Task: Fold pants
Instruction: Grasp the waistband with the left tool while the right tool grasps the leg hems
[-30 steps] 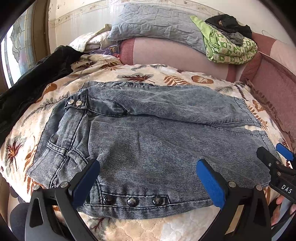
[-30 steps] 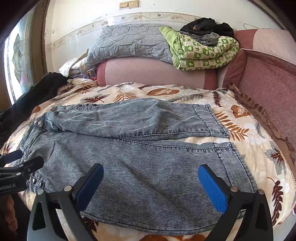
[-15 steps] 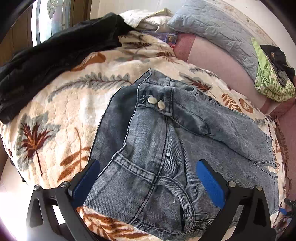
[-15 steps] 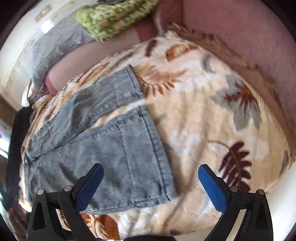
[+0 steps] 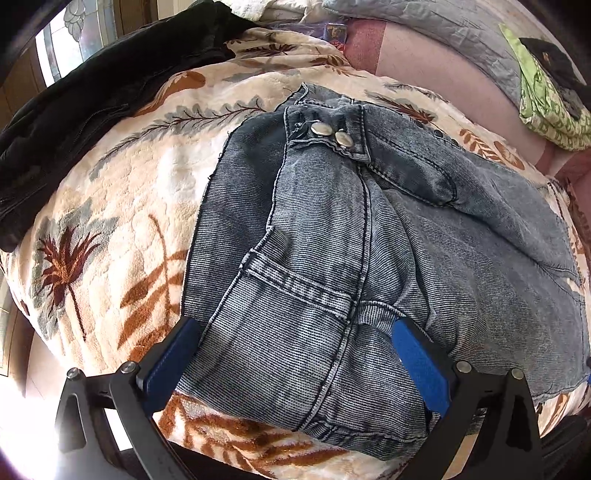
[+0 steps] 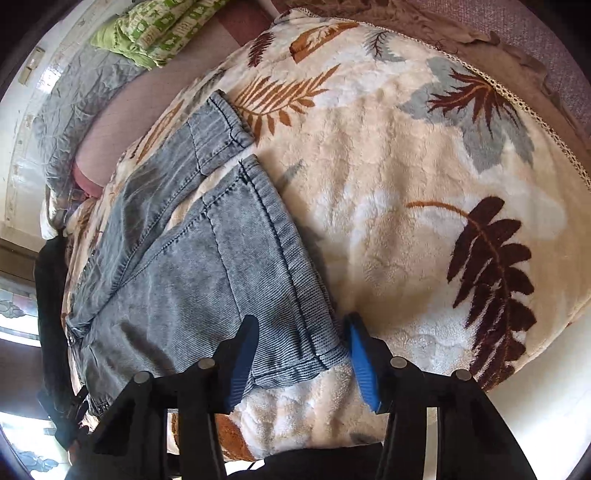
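Close wrist views, shared jeans (image 5: 332,258)

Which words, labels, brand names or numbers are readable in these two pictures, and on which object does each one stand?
None can be read.
Jeans: the two metal snap buttons look plain; any embossing is too small to tell.
Green patterned blanket: its white marks are a print, not legible letters.
Left gripper and right gripper: no label shows.

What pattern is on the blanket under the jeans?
Cream blanket with brown, orange and grey-blue leaf prints; clearest in the right wrist view.
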Demonstrator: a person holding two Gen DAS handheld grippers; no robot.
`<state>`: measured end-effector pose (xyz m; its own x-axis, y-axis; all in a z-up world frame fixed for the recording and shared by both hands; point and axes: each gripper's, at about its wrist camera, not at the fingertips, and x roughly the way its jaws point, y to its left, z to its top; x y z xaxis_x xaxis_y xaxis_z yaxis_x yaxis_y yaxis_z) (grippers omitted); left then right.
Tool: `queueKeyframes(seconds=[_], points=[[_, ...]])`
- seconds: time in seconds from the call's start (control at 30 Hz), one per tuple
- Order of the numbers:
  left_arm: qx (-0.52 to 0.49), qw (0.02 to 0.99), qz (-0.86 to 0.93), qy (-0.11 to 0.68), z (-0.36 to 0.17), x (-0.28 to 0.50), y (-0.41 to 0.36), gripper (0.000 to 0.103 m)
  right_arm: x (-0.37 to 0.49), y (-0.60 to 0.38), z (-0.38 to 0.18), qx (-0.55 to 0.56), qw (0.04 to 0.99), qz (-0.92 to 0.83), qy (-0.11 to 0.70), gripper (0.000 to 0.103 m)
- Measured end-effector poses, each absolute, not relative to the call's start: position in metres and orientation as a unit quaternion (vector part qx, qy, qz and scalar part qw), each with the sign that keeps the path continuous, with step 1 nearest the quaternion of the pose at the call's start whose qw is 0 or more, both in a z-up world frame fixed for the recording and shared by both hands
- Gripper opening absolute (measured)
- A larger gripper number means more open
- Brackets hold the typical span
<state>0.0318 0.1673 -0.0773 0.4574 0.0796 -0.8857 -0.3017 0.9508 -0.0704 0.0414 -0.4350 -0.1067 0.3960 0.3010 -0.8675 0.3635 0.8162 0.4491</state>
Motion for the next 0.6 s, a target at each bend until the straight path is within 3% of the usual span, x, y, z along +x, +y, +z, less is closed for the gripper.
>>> queueKeyframes(seconds=[0.07,0.13,0.17,0.3,0.43,0.6], points=[[-0.095,0.846,0.114,0.512,-0.078,0.033,0.164,0.103,0.042,-0.431,-0.102,0.282,0.784,-0.021,0.553,0.046],[-0.078,0.844,0.115,0.518,-0.079,0.033,0.162,0.100,0.042,-0.420,-0.095,0.225,0.798,-0.028,0.558,0.027],[-0.068,0.843,0.115,0.521,-0.079,0.033,0.160,0.095,0.041,-0.414,-0.090,0.202,0.805,-0.025,0.557,0.023],[-0.043,0.839,0.098,0.534,-0.076,0.031,0.156,0.076,0.028,-0.378,-0.046,0.052,0.854,-0.041,0.517,0.022],[-0.025,0.834,0.087,0.545,-0.067,0.028,0.144,0.041,0.017,-0.363,-0.022,-0.040,0.873,-0.066,0.481,0.022],[0.014,0.828,0.086,0.554,-0.068,0.013,0.133,0.030,0.020,-0.378,-0.086,-0.036,0.841,-0.091,0.532,0.027]])
